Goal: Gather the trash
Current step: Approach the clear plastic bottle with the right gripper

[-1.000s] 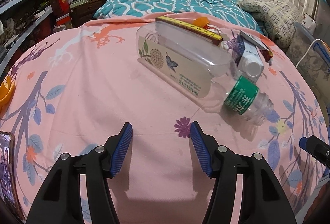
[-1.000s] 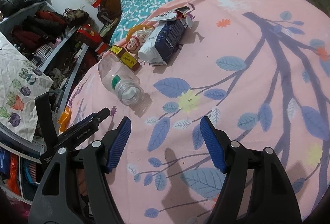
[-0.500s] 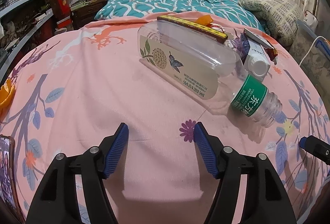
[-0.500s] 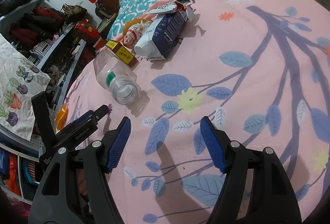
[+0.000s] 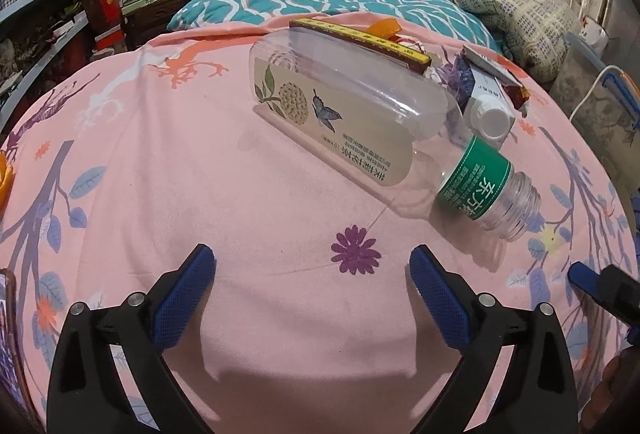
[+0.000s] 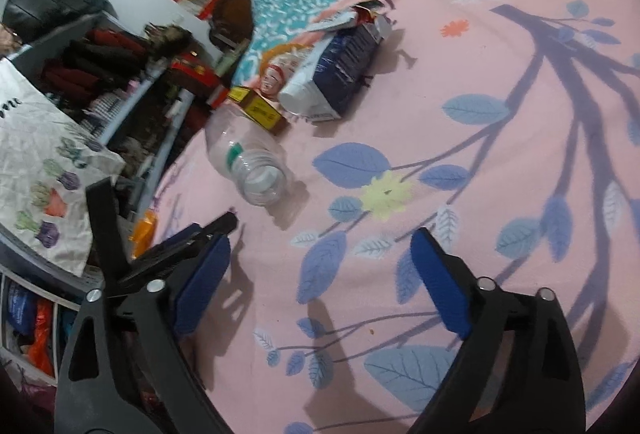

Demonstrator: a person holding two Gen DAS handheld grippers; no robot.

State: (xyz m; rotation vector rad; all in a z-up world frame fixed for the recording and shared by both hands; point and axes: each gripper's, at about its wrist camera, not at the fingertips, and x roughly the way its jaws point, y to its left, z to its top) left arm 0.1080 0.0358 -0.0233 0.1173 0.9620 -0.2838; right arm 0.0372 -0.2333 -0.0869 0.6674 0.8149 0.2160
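Left wrist view: the left gripper [image 5: 310, 260] hovers over the pink floral bedsheet [image 5: 160, 162], jaws spread wide and empty, having just been opening. The clear uncapped plastic bottle with a green neck band [image 5: 360, 126] lies on its side just ahead, a long brown-and-yellow box [image 5: 360, 38] and a dark blue carton with a white cap [image 5: 480, 102] behind it.

Right wrist view: the right gripper [image 6: 320, 254] also stands wide and empty after opening, the bottle [image 6: 248, 162] ahead to its left.

Ahead of your left gripper, the clear bottle [image 5: 360, 122] hides most of the yellow-edged box [image 5: 360, 38] and the foot of the blue carton [image 5: 476, 94]. An orange wrapper [image 5: 384, 28] behind the box is barely visible, contents unreadable. The right view is motion-blurred, and the shelves [image 6: 100, 74] are indistinct.
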